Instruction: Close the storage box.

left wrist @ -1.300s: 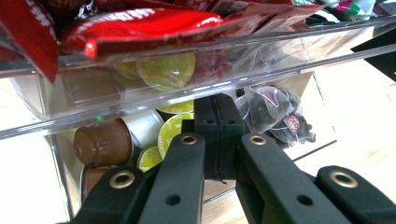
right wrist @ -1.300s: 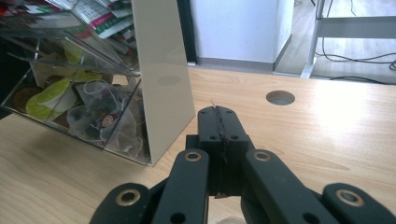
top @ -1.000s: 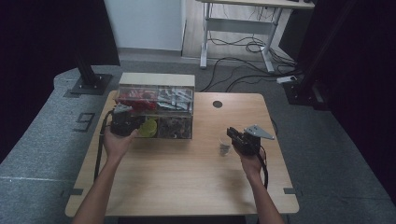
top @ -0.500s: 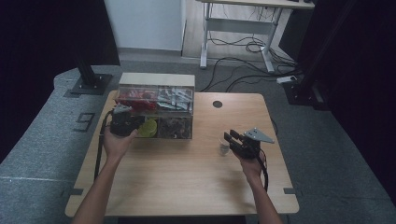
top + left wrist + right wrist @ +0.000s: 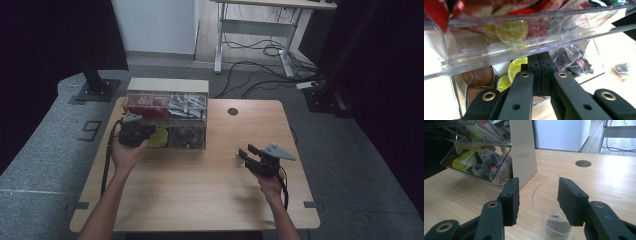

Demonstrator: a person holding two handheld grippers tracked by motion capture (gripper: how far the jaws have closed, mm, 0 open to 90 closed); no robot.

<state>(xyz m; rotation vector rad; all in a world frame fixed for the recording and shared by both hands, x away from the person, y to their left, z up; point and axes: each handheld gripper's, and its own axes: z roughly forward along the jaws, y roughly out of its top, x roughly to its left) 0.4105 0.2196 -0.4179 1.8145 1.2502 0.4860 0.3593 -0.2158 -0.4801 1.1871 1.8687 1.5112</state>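
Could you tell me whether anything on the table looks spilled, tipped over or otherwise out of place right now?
Nothing stands out. The clear cup stands upright on the table with a dark tea bag inside it, between the right gripper's just-opening jaws. The clear organizer box sits squarely, its pods and sachets inside; nothing is spilled.

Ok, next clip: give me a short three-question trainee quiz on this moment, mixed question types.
1. True or false: the left gripper has its jaws shut at the clear organiser box.
2. What stands between the right gripper's jaws? A) a clear plastic cup B) a red mug C) a spoon
3. What lies at the cup's bottom?

Key:
1. True.
2. A: the clear plastic cup stands upright on the table, the pads apart from it after the jaws have just been opening.
3. A small dark item, seemingly a tea bag.
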